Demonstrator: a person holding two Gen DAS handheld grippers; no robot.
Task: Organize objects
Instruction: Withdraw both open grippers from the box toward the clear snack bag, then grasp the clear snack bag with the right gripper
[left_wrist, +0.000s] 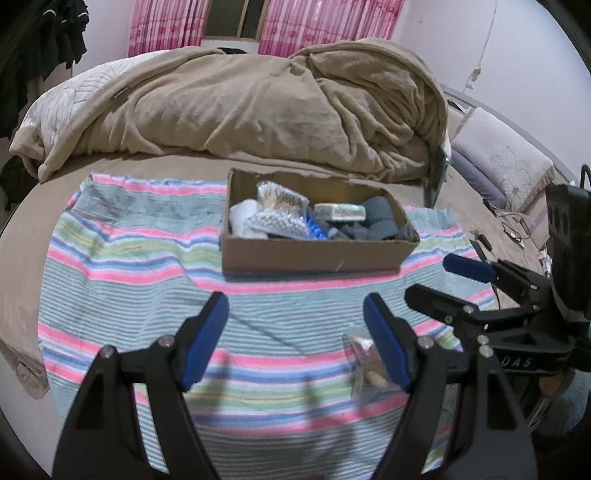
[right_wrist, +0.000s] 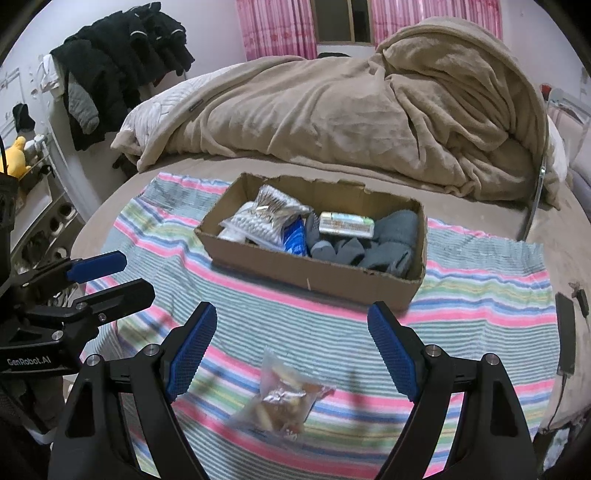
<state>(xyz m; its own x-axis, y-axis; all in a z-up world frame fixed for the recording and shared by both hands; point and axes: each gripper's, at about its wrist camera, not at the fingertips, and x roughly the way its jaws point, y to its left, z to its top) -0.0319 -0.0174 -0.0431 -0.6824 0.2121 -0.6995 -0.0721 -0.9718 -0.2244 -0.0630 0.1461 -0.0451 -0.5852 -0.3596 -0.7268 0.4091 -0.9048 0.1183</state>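
A brown cardboard box (right_wrist: 295, 267) stands on a striped towel (right_wrist: 480, 295) on the bed. It holds grey socks (right_wrist: 384, 243), a small carton (right_wrist: 345, 223), clear packets (right_wrist: 269, 210) and a blue packet (right_wrist: 295, 236). A clear snack bag (right_wrist: 284, 398) lies on the towel in front of the box, below and between my right gripper's (right_wrist: 291, 332) open fingers. In the left wrist view the box (left_wrist: 314, 254) is ahead, and the snack bag (left_wrist: 364, 365) lies partly behind the right finger of my open, empty left gripper (left_wrist: 295, 317). The right gripper (left_wrist: 439, 280) shows at the right there.
A rumpled tan blanket (right_wrist: 351, 107) fills the bed behind the box. Black clothes (right_wrist: 122, 66) hang at the far left. A dark phone with a cable (right_wrist: 565, 332) lies at the right edge of the bed. Pink curtains (right_wrist: 273, 26) hang at the back.
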